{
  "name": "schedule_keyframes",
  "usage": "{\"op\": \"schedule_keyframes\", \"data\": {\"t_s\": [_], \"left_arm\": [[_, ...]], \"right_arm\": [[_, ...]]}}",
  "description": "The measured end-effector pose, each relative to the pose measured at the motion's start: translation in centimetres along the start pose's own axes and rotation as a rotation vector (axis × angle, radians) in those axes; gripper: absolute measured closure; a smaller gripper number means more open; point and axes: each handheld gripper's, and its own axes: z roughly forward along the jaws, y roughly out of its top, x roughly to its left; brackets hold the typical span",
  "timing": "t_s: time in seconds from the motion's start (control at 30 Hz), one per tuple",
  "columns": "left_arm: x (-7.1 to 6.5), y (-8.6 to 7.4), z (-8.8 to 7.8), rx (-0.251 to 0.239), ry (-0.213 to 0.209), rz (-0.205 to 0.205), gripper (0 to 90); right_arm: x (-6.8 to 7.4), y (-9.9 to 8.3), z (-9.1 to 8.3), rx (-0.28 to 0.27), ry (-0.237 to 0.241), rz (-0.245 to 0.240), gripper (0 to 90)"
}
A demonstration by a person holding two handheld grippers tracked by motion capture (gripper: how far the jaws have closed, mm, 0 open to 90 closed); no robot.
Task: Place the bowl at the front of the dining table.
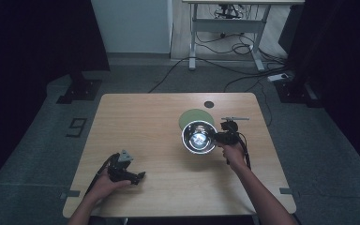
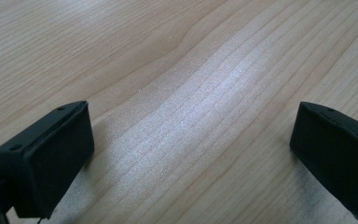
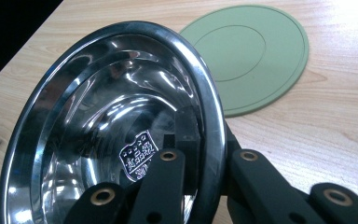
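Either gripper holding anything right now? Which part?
Right gripper is shut on the steel bowl, pinching its rim with one jaw inside and one outside. Left gripper is open over the bare table, holding nothing.

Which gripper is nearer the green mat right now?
Right. The right gripper, clamped on the steel bowl's rim, sits just beside the green mat; the left gripper rests far off, near the table's front-left.
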Motion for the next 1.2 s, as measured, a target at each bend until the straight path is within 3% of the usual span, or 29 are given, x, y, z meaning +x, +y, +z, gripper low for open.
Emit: {"op": "schedule_keyframes", "data": {"t_s": [1.2], "left_arm": [[0.0, 0.0, 0.0, 0.000, 0.000, 0.000, 0.0]], "right_arm": [[0.5, 2.9, 1.3, -0.016, -0.018, 0.001, 86.5]]}}
